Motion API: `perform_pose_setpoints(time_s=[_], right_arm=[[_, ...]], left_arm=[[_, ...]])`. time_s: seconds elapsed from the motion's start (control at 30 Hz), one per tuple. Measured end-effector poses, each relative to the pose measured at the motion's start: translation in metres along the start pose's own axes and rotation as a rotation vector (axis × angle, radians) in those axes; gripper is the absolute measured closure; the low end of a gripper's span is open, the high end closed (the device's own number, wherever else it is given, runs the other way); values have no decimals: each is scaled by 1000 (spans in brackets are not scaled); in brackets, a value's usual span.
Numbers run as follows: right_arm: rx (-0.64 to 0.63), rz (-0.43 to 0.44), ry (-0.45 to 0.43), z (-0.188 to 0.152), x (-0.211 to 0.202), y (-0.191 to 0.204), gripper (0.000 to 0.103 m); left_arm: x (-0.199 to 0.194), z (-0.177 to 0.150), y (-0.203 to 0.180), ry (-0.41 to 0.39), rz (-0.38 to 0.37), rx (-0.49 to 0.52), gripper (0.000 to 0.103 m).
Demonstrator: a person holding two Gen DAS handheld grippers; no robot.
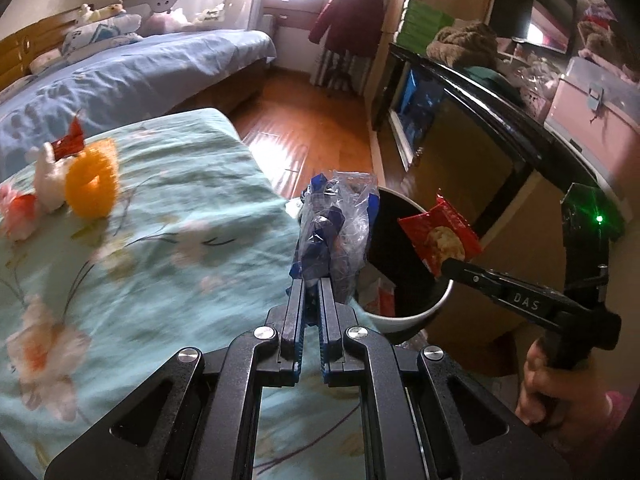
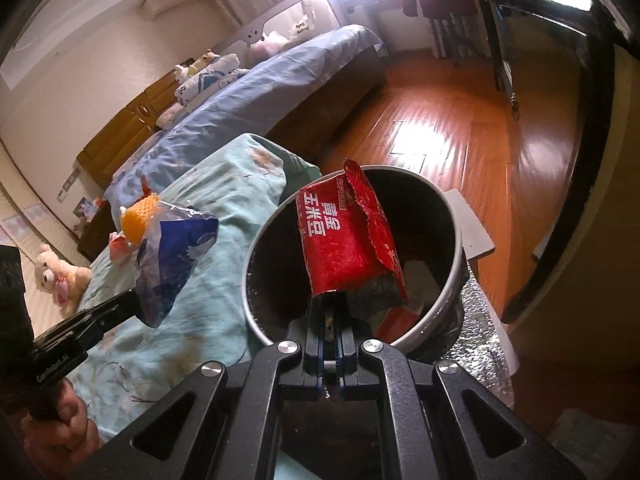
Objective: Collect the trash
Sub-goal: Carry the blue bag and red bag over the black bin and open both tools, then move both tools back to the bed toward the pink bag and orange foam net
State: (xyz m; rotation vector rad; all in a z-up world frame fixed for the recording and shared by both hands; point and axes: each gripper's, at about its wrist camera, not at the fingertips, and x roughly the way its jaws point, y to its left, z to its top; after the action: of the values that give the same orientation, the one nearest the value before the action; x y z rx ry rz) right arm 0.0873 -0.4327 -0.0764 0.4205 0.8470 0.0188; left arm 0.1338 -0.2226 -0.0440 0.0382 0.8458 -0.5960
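Observation:
My left gripper (image 1: 312, 282) is shut on a crumpled clear and blue plastic wrapper (image 1: 334, 232), held over the bed's edge beside the round trash bin (image 1: 400, 320). My right gripper (image 1: 446, 268) comes in from the right, shut on a red snack packet (image 1: 440, 236) above the bin's mouth. In the right wrist view the right gripper (image 2: 330, 308) pinches the red packet (image 2: 344, 240) directly over the dark bin (image 2: 250, 280), which holds some scraps. The left gripper (image 2: 134, 300) with the blue wrapper (image 2: 172, 256) hangs left of the bin, above the sheet.
A bed with a teal floral sheet (image 1: 160, 240) carries an orange spiky ring (image 1: 92, 180), a small white plush (image 1: 48, 180) and a red wrapper (image 1: 70, 138). A black cabinet (image 1: 500, 120) stands right of the bin. Wooden floor (image 2: 440, 140) lies beyond.

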Motion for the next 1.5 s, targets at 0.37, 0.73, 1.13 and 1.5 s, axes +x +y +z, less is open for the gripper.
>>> perform_pose_setpoints(time_s=[0.37, 0.73, 1.13, 1.5], right_arm=[[14, -9, 6, 9, 7, -12, 99], [-8, -20, 25, 15, 15, -9, 97], [8, -18, 26, 17, 16, -10, 50], [-20, 55, 1, 14, 10, 25, 28]], left_arm=[[27, 12, -19, 32, -6, 28, 98], [44, 17, -27, 57, -9, 33, 97], [33, 13, -20, 20, 12, 19, 50], [-2, -13, 40, -9, 96, -125, 44]])
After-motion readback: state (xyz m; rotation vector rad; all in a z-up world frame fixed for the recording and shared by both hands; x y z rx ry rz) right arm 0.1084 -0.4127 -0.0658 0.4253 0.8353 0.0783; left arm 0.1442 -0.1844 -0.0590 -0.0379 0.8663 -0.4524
